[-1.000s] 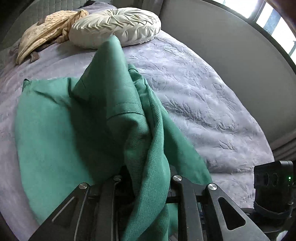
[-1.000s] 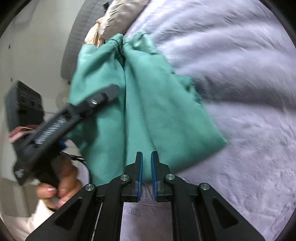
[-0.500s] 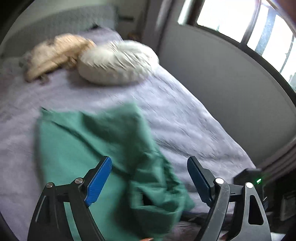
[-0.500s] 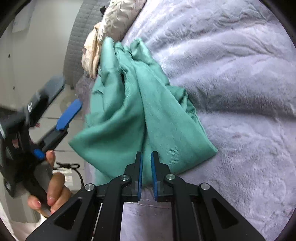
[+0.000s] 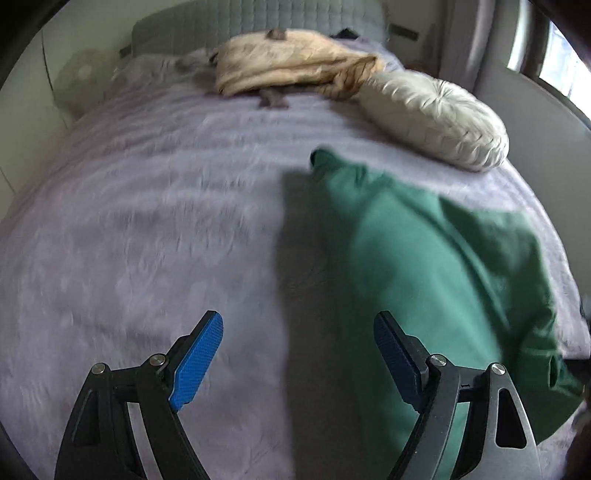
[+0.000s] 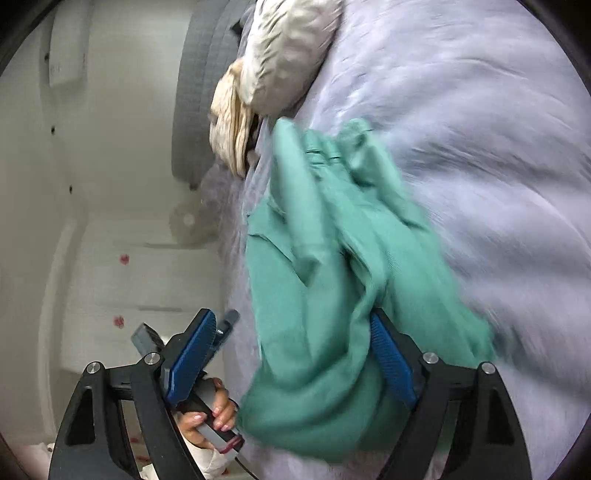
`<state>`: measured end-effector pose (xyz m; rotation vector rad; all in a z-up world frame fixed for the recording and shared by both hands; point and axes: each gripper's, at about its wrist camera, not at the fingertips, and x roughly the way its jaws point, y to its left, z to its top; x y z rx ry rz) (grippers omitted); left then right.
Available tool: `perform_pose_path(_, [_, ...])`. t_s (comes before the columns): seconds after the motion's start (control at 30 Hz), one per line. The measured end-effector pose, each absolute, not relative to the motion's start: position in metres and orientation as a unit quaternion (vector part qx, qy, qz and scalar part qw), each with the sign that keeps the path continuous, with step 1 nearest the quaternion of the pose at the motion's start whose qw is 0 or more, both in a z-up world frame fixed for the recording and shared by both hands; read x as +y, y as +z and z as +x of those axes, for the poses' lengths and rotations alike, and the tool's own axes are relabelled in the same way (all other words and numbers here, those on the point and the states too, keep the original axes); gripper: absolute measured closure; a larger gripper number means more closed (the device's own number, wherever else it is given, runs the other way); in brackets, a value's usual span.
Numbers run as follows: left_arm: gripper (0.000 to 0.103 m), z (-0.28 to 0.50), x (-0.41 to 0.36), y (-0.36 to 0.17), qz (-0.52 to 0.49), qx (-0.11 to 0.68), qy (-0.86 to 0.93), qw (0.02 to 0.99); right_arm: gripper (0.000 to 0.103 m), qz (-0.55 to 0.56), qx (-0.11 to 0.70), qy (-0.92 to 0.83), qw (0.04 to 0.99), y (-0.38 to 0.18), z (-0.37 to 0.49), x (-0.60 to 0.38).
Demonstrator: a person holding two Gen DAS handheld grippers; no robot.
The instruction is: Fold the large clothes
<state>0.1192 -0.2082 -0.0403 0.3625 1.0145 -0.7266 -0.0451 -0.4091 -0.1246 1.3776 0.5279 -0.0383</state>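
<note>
A green garment (image 5: 436, 266) lies bunched on the lilac bedspread (image 5: 155, 229), at the right of the left wrist view. My left gripper (image 5: 297, 354) is open and empty, hovering over the bed with the garment's left edge beside its right finger. In the right wrist view the same garment (image 6: 332, 295) lies crumpled near the bed's edge. My right gripper (image 6: 291, 354) is open, with loose cloth lying between its blue pads (image 6: 391, 358). The view is motion-blurred.
A round cream cushion (image 5: 436, 118) and a beige blanket (image 5: 291, 62) lie near the grey headboard (image 5: 258, 22). A wall and window stand to the right of the bed. The other hand holding its gripper handle (image 6: 207, 417) shows beside the bed.
Both grippers have opened and let go of the green garment, which has dropped onto the bed. The left gripper has swung left, so the garment now sits on its right.
</note>
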Motion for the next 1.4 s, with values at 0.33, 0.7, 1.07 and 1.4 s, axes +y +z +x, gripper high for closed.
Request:
perform_pose_path(0.33, [0.018, 0.106, -0.224, -0.055, 0.175, 0.469, -0.349, 0.792, 0.095, 0.562, 0.281, -0.096, 0.772, -0.096, -0.048, -0.436])
perform_pose_path(0.7, [0.018, 0.101, -0.214, -0.041, 0.2, 0.469, -0.369, 0.777, 0.062, 0.557, 0.323, -0.182, 0.744, -0.109, -0.101, -0.426])
perform_pose_path(1.07, [0.018, 0.04, -0.182, -0.055, 0.239, 0.484, -0.434, 0.721, 0.094, 0.43, 0.429, -0.186, 0.772, -0.09, -0.087, -0.364])
perform_pose_path(1.4, [0.01, 0.037, -0.157, -0.073, 0.203, 0.509, -0.427, 0.72, 0.099, 0.468, 0.443, -0.217, 0.733, -0.147, -0.119, -0.362])
